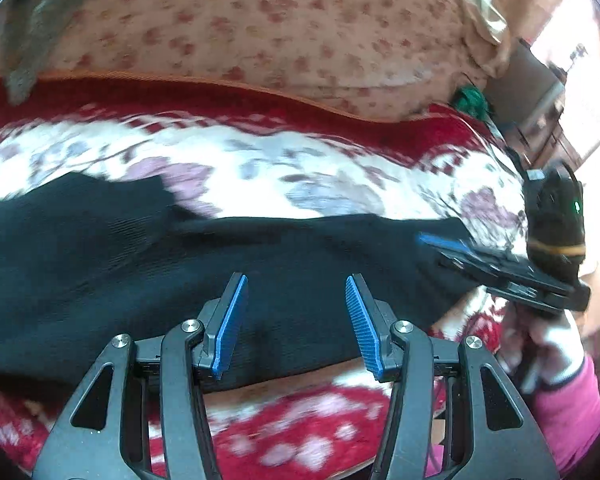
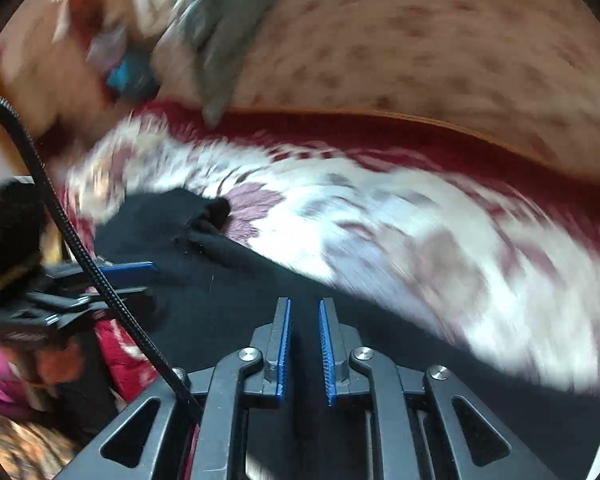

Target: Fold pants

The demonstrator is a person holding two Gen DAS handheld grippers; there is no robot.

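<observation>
Left wrist view: black pants [image 1: 180,272] spread ahead of wide-open, empty left gripper [image 1: 296,320]. Right gripper [image 2: 304,352] narrowly parted, nothing held. Soft, limp cloth judged best pinched at edge.

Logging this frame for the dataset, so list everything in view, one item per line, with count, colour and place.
pants: one, black, spread across the blanket, under both grippers.
blanket: one, red with white and mauve flowers, covering the surface.
backrest cloth: one, beige with reddish blotches, behind the blanket.
grey cloth: one, grey, hanging over the backrest cloth.
green object: one, green, far right edge of the blanket; too blurred to identify.
cable: one, black braided, running to the right gripper.
left gripper: black with blue pads, jaws wide apart over the pants.
right gripper: black with blue pads, jaws narrowly apart over the pants.
sleeve: pink, right edge of the left wrist view.
</observation>
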